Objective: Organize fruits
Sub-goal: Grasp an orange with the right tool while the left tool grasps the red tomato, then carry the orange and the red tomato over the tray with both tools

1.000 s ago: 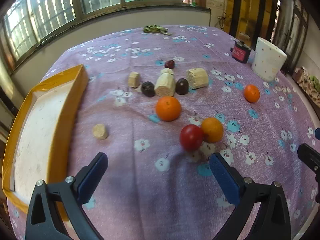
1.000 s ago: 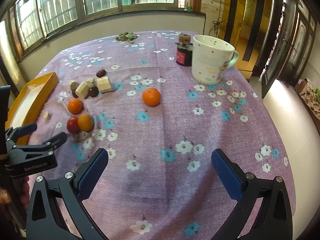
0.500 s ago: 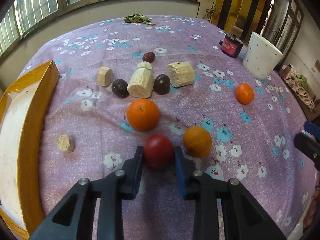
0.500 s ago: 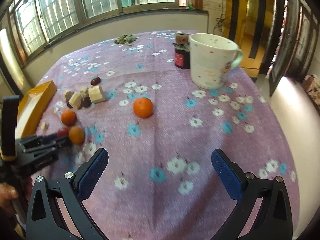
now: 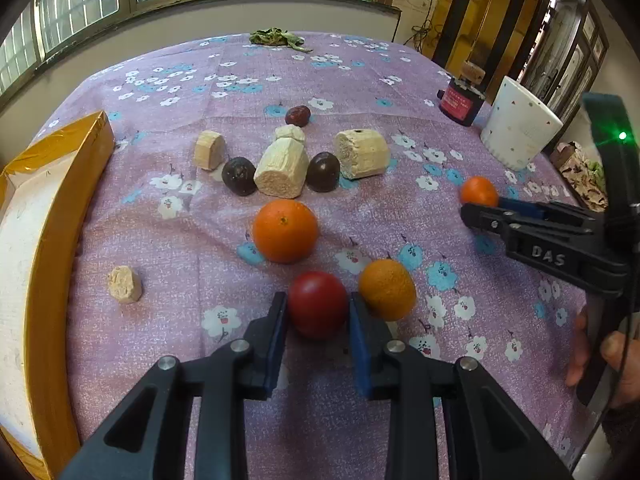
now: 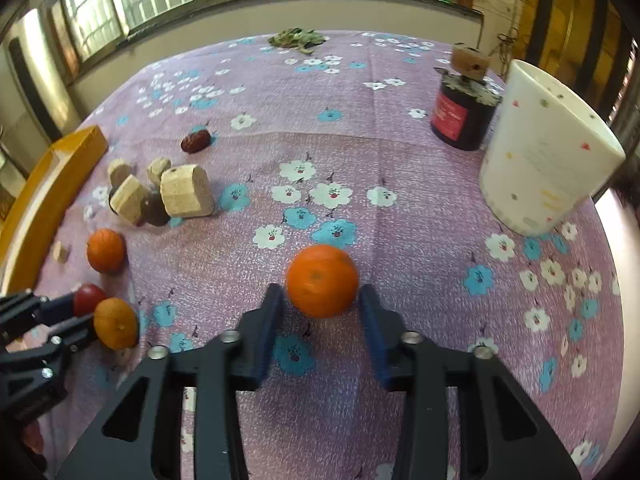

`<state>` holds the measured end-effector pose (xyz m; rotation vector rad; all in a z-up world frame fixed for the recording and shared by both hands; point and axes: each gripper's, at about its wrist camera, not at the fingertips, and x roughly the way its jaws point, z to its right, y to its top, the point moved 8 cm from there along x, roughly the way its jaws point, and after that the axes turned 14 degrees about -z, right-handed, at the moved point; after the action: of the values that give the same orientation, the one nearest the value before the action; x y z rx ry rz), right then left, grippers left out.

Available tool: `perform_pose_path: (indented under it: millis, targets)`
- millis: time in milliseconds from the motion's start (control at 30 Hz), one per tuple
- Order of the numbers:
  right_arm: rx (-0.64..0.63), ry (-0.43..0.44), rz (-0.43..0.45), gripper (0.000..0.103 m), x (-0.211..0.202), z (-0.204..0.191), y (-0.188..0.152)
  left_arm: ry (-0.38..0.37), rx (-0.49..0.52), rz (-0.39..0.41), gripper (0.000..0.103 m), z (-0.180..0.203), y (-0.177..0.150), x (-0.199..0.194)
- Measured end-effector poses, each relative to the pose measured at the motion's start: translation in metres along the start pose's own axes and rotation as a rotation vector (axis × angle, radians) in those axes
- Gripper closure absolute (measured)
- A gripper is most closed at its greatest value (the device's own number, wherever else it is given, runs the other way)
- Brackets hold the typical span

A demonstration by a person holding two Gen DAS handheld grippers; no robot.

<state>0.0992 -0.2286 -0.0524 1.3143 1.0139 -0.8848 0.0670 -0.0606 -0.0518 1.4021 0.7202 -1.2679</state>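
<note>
My left gripper (image 5: 318, 312) is shut on a red tomato (image 5: 318, 309) low over the purple flowered cloth. An orange (image 5: 387, 289) lies just right of it and a bigger orange (image 5: 285, 230) beyond it. My right gripper (image 6: 322, 298) has its blue pads on both sides of a third orange (image 6: 322, 280), closed in around it; small gaps still show beside the fruit. That orange also shows in the left wrist view (image 5: 478, 191). Two dark round fruits (image 5: 239, 175) and a red date (image 5: 298, 115) lie among pale cut chunks (image 5: 282, 168).
A yellow tray (image 5: 60, 184) with a white floor stands at the left edge. A white mug (image 6: 548, 160) and a dark jar (image 6: 460, 116) stand at the right. Green leaves (image 5: 276, 38) lie at the far edge. A small pale chunk (image 5: 125, 284) lies near the tray.
My left gripper has kept its hold on the tomato. My right gripper moved forward to the lone orange and narrowed from wide open to closely around it.
</note>
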Motion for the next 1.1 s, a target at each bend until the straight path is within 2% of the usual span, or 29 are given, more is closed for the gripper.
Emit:
perform_pose_path:
  millis: [100, 233, 467, 733, 1100]
  targets:
    - [-0.031, -0.019, 0.005, 0.071, 0.001, -0.001, 0.001, -0.019, -0.005, 0.004, 0.071, -0.001, 0.000, -0.001]
    - [0.015, 0.009, 0.029, 0.071, -0.010, 0.007, -0.005, -0.024, 0.000, 0.001, 0.071, -0.001, -0.003, -0.003]
    - [0.029, 0.030, 0.058, 0.071, -0.036, 0.006, -0.028, -0.090, -0.007, 0.005, 0.071, -0.002, -0.014, -0.012]
    - [0.014, 0.063, 0.032, 0.071, -0.046, -0.026, -0.069, -0.098, 0.039, 0.020, 0.071, -0.003, -0.028, -0.029]
    - [-0.011, 0.078, 0.040, 0.071, -0.053, -0.074, -0.075, -0.135, 0.018, 0.025, 0.071, -0.025, -0.046, -0.046]
